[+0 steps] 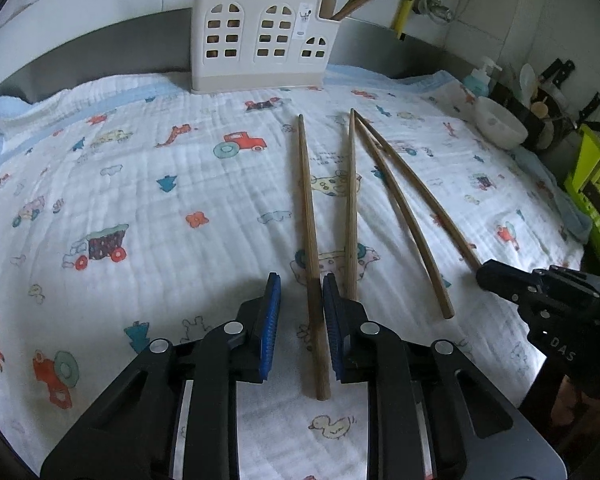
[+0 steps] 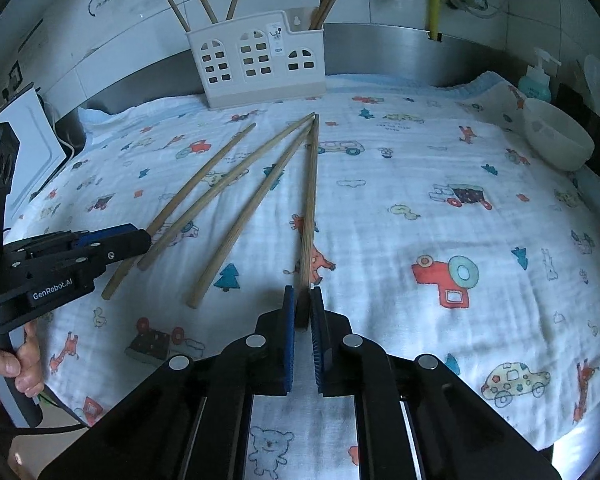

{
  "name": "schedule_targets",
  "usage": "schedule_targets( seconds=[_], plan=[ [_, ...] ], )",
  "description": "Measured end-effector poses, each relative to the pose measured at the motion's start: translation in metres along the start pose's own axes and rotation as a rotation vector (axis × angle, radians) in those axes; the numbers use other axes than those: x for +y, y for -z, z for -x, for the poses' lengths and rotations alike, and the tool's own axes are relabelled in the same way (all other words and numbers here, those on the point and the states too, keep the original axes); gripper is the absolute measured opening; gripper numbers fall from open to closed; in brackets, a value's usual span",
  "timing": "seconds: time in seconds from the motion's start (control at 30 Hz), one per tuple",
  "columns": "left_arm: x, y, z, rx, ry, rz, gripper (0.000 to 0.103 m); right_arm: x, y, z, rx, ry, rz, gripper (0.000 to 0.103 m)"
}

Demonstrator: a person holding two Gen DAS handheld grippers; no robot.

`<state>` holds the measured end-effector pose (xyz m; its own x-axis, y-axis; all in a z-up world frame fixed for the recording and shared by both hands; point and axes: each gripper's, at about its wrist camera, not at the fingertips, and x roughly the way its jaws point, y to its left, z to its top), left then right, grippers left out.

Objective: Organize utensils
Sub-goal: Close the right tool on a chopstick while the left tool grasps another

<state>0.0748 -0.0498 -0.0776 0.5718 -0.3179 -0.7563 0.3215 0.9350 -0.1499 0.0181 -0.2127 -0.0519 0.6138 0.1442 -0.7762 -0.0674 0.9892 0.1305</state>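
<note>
From the left wrist, the left gripper [image 1: 302, 300] is seen unclenched around the leftmost chopstick [image 1: 309, 240], touched only by the right pad; the holder [image 1: 260, 36] stands well ahead. From the right wrist, the right gripper [image 2: 302, 308] is clamped on the rightmost chopstick [image 2: 310, 208], on the cloth [image 2: 420, 152].

Left hand-held gripper [image 1: 301, 286] parted, right hand-held gripper [image 2: 301, 298] clamped

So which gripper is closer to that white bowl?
Right. The right gripper, closed on the rightmost chopstick, is on the white bowl's side of the row of chopsticks. The left gripper straddles the leftmost chopstick, farther from the bowl.
</note>
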Motion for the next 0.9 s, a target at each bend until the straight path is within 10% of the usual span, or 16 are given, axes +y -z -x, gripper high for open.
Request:
schedule_targets(
  seconds=[0.9],
  plan=[
    [0.0,0.001,0.002,-0.007,-0.024,0.024,0.006,-0.005,-0.003,0.023,-0.087,-0.025,0.004,0.007]
  ],
)
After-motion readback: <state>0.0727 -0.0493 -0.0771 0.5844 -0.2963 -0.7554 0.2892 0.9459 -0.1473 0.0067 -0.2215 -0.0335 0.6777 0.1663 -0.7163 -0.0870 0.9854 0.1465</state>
